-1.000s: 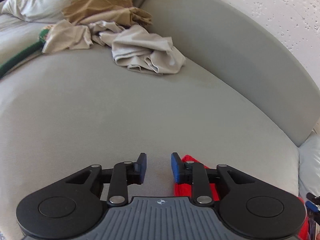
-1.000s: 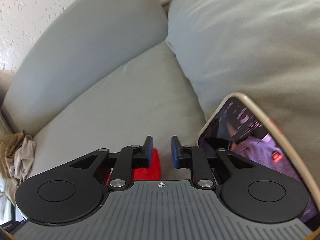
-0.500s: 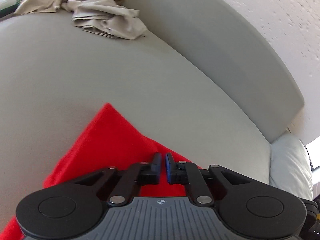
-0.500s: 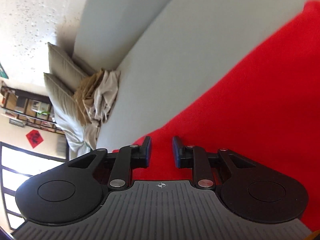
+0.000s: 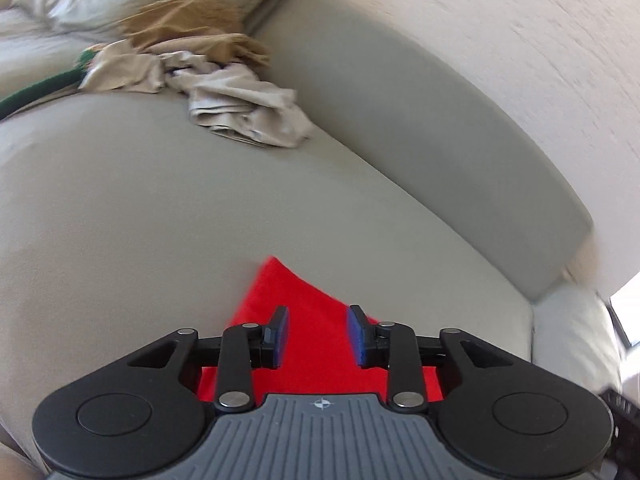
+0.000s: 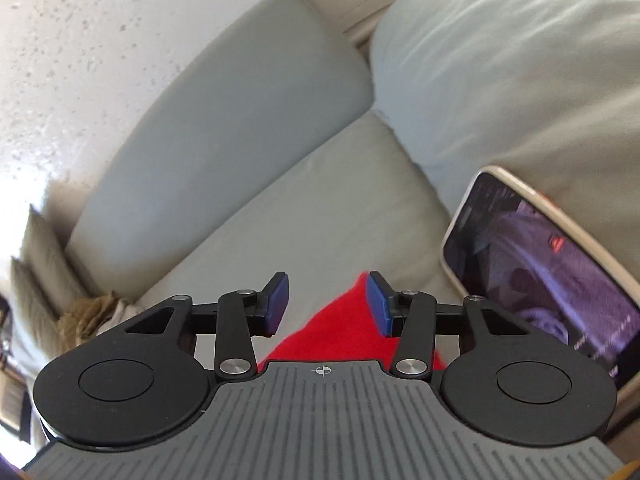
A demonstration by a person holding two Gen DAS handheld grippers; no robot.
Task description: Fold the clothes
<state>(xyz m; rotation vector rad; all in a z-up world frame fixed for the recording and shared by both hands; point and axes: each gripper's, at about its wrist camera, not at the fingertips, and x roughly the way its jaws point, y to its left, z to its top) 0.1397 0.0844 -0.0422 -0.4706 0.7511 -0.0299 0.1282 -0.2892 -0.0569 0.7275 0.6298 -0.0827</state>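
Fabric first: the bright red cloth (image 5: pixel 308 320) lies flat on the grey sofa seat cushion (image 5: pixel 140 220), one pointed corner reaching away from both tools. The left gripper (image 5: pixel 318 334) hovers over it with fingers spread wide, nothing between them; the right gripper (image 6: pixel 327 302) is likewise wide and empty above the cloth's other edge. A clean fold likely calls for setting each pair of fingers onto a corner or hem, pinching one layer only, then lifting both together. Ahead the seat gives open room as far as the crumpled beige garments (image 5: pixel 240 108). On the right, the cream-cased phone (image 6: pixel 540 276) propped against the pale back cushion (image 6: pixel 520 80) sits near the cloth, so sweeps there should stay short.
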